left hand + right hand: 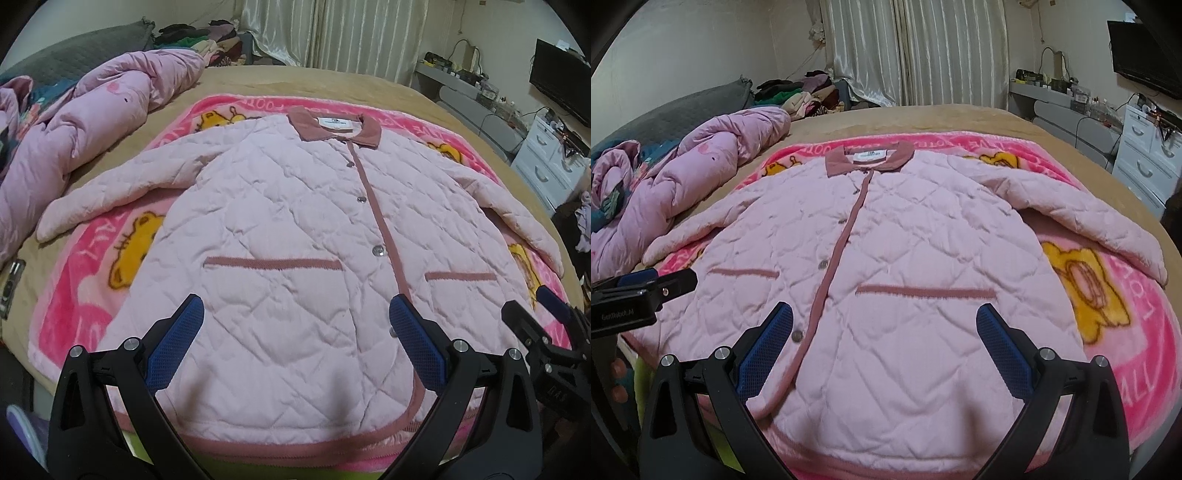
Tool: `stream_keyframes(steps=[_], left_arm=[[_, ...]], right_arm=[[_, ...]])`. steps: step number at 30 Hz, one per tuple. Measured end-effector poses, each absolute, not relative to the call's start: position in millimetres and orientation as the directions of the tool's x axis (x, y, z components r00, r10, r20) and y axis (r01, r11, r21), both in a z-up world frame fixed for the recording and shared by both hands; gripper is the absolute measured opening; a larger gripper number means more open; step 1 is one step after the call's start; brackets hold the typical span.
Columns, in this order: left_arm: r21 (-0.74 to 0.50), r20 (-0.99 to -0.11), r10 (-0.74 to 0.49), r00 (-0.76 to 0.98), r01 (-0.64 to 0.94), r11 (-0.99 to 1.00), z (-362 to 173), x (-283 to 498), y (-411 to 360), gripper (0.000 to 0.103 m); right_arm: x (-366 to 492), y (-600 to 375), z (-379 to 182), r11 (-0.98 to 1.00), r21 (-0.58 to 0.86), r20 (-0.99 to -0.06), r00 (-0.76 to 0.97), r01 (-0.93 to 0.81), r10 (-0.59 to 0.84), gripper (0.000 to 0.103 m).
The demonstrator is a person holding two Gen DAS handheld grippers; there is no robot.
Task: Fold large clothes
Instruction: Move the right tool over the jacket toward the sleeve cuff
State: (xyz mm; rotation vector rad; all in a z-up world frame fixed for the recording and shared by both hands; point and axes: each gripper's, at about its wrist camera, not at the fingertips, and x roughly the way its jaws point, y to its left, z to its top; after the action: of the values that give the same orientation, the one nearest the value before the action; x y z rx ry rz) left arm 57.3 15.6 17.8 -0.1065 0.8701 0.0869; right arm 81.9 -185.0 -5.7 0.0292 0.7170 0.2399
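Quilted jacket [280, 229], pale pink with dusty-rose collar, placket, pocket welts and hem binding, lying flat and face up on a bright pink fleece blanket [74, 317] printed with yellow cartoon bears and white lettering. The blanket covers the middle of a bed [332, 83] with a tan cover. Both sleeves are spread outward, and metal snap buttons run down the closed front. A crumpled pink duvet [92, 110] lies bunched at the bed's left side, against a grey padded headboard [74, 55]. Behind the bed hang pale pleated curtains [905, 48], with a heap of clothes [801, 92] beside them. A white chest of drawers [1145, 162] stands at the right wall below a dark screen [1145, 48]. Left gripper [295, 347] and right gripper [884, 350] hover over the jacket's hem, blue-padded fingers [177, 343] spread wide apart, holding nothing.
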Motion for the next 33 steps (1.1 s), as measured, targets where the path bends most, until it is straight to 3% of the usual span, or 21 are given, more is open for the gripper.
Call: stream_keyframes(steps=[33], left_arm=[[-0.017,-0.771,0.074,0.633,-0.137,0.99,53,163,27,0.094]], right_arm=[[205,-191,31,0.968,0.189,-0.625,0.74,-0.163,0.247,0.099]])
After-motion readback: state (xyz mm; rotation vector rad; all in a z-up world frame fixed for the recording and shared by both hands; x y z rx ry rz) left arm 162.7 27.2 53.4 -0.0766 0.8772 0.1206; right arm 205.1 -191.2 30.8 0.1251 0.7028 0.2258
